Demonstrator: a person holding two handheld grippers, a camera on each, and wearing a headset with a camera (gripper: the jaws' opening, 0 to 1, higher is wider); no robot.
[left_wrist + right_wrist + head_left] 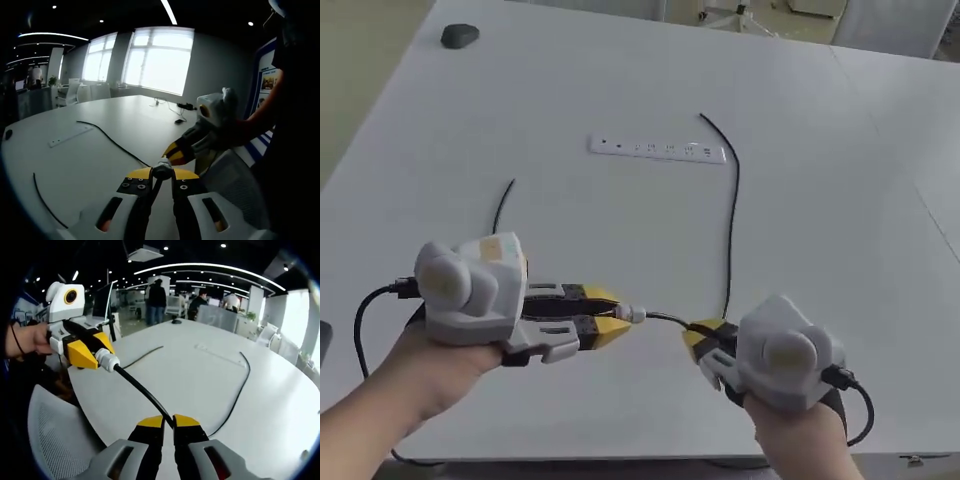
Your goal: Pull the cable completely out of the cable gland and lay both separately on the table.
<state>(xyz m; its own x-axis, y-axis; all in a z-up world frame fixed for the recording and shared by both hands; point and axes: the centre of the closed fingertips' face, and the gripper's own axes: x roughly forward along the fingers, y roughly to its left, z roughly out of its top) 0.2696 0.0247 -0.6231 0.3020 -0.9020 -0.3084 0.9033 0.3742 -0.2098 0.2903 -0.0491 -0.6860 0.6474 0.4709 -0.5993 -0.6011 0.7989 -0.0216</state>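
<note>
Two claws: both closed on the work. The left gripper (612,320) has its jaws together on the cable gland (631,315). The right gripper (168,421) is clamped on the cable (142,390) near the gland, w/ a short taut stretch betw. them.
Where: gland + gripped stretch look lifted off the table (820,200), at its near edge. The rest of the cable trails from the right gripper across the top and ends by the power strip (658,150).
Gland feel: small white plastic part, prob. light, hard and smooth. Being round, it may twist or slip in the jaws. Best held on the body, in line w/ the pull.
Cable feel: thin, black, limp, prob. light w/ a rubbery jacket. It takes a pull but not a push. The seal inside the gland likely drags, so grip close to the gland, as now.
Hidden: can't tell how much cable sits behind the gland inside the left jaws.
Around: a second short black lead (503,205) lies on the table, well apart. A small dark object (460,36) sits at the far corner, a mesh chair (55,430) is below the grippers, and people (157,292) are far off.
In the way: nothing betw. the grippers, and there's open tabletop ahead for laying both down. The long tail passes just beside the strip's end (contact unclear) and may snag there.
</note>
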